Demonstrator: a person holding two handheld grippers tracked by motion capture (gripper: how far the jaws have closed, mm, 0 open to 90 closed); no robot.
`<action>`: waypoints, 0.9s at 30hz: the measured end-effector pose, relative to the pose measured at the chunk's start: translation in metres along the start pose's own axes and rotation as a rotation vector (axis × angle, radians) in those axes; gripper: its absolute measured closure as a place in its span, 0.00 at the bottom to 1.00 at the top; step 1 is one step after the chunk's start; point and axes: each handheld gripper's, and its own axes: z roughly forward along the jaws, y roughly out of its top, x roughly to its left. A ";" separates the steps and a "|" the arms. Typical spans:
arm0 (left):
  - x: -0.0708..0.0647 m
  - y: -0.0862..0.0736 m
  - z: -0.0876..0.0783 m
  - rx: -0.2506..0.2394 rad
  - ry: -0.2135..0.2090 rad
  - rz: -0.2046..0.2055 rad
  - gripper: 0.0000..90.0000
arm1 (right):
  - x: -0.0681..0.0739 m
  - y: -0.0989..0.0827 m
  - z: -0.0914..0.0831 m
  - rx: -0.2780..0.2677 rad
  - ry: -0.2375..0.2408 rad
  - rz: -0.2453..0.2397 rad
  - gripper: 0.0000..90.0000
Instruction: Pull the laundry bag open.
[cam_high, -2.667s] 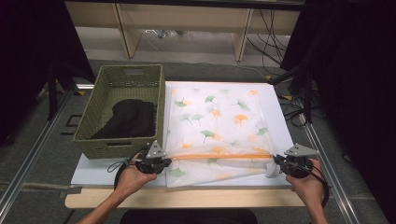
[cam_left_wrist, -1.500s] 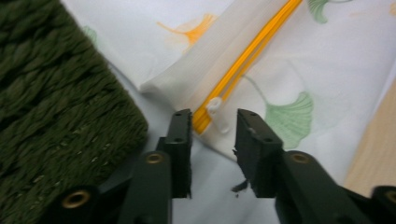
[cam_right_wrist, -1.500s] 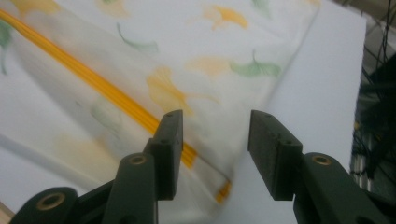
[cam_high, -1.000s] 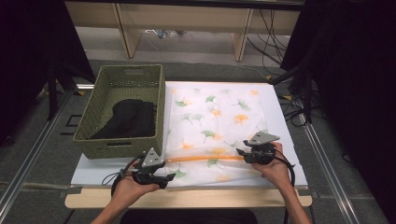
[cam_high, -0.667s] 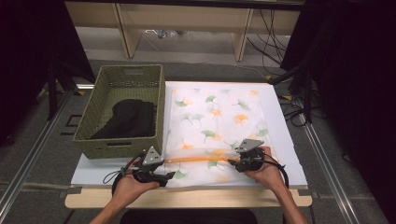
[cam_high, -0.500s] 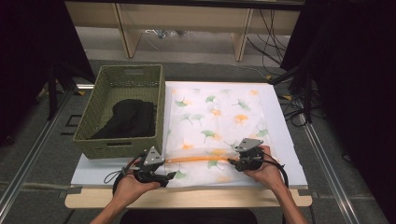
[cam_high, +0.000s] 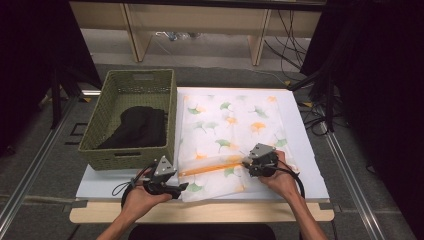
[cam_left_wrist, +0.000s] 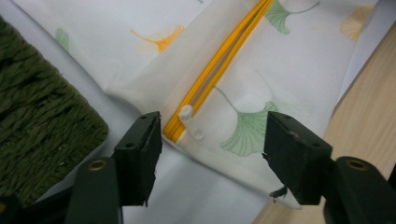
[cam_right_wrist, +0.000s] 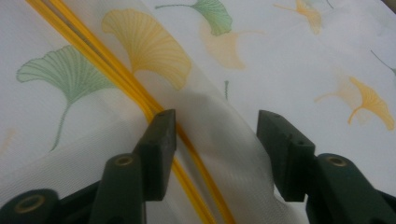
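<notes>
- Laundry bag (cam_high: 232, 135): white mesh with green and orange ginkgo-leaf print, lying flat on the white board (cam_high: 305, 145); long axis runs near to far, its far end almost at the board's far edge, its near end close to the wooden table edge (cam_high: 200, 212)
- Zipper (cam_high: 210, 166): orange, crossing the bag's near part from left to right, rising slightly toward the right; double yellow-orange lines in the left gripper view (cam_left_wrist: 219, 65) and the right gripper view (cam_right_wrist: 116, 74)
- Zipper pull (cam_left_wrist: 186, 112): small and white, at the zipper's left end, just beside the left jaw; its exact shape is hard to make out
- Left gripper (cam_high: 172, 189): at the bag's near-left corner, jaws apart, with the zipper end and a green leaf between them; pads appear clear of the fabric, though the contact point is cut off by the jaws
- Right gripper (cam_high: 250, 167): at the zipper's right portion, jaws have just been closing a little yet stand apart, straddling a raised fold of mesh; whether the pads touch it cannot be told
- Basket (cam_high: 165, 120): green woven, left of the bag and just beside it; holds a black garment (cam_high: 135, 127) whose folds are too dark to read
- Forearms: cut off at the near frame edge
</notes>
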 end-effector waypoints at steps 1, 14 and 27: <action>-0.001 0.001 -0.001 -0.007 -0.004 0.011 0.43 | -0.001 0.000 -0.001 0.003 0.007 0.009 0.52; -0.007 0.002 -0.001 -0.009 -0.040 0.043 0.41 | 0.003 0.000 -0.022 -0.025 0.066 -0.094 0.80; -0.007 0.002 0.000 -0.010 -0.047 0.051 0.41 | 0.012 -0.005 -0.025 0.022 0.127 -0.132 0.79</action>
